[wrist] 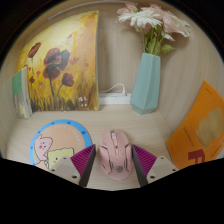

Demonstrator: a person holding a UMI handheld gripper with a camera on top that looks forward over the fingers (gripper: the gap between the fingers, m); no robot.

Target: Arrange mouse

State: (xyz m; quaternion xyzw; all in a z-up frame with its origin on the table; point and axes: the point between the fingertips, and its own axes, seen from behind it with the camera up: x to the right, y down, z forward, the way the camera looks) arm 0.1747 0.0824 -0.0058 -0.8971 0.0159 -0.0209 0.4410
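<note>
A pink computer mouse (112, 153) lies lengthwise between my gripper's two fingers, over the light wooden desk (150, 128). My gripper (112, 166) is shut on the mouse: both magenta pads (84, 162) press on its sides. The mouse's rear end is hidden below the fingers. A round blue mat with a cartoon print (55, 142) lies on the desk just left of the left finger.
A poppy painting (60, 65) leans on the back wall at the left. A teal vase of pale flowers (146, 82) stands at the back right, a white power strip (116, 98) beside it. An orange packet (199, 128) lies at the right.
</note>
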